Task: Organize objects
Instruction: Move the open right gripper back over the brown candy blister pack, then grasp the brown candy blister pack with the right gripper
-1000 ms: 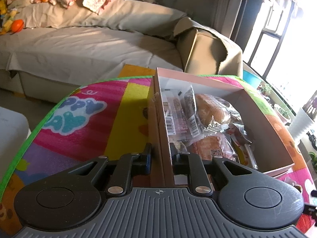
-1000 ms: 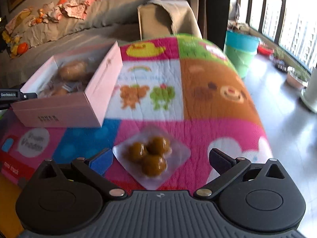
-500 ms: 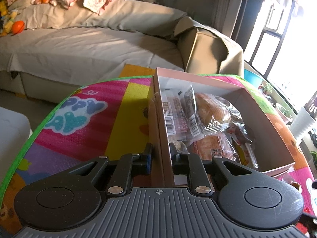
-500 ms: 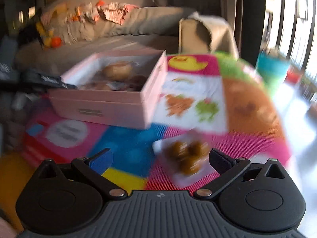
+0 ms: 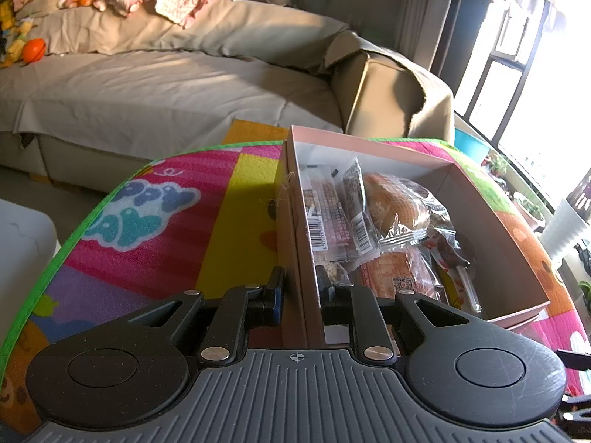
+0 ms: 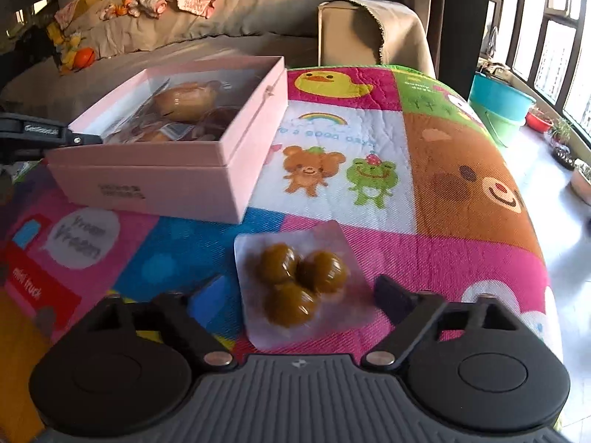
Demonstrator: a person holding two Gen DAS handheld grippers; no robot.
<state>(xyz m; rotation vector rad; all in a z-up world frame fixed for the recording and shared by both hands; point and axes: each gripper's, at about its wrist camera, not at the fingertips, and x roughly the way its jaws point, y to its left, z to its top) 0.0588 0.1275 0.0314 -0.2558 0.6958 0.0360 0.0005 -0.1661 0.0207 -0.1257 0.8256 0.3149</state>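
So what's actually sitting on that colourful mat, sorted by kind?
Pink box: 1
Clear packet of three brown balls: 1
Wrapped snacks in the box: several, too overlapped to count
Total on the mat itself: 2

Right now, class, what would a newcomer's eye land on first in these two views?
Probably the clear packet of three brown balls, lying on the bright cartoon play mat between the right gripper fingers, whose jaws have just been closing. Next, the open pink box of wrapped snacks, its near wall pinched by the left gripper.
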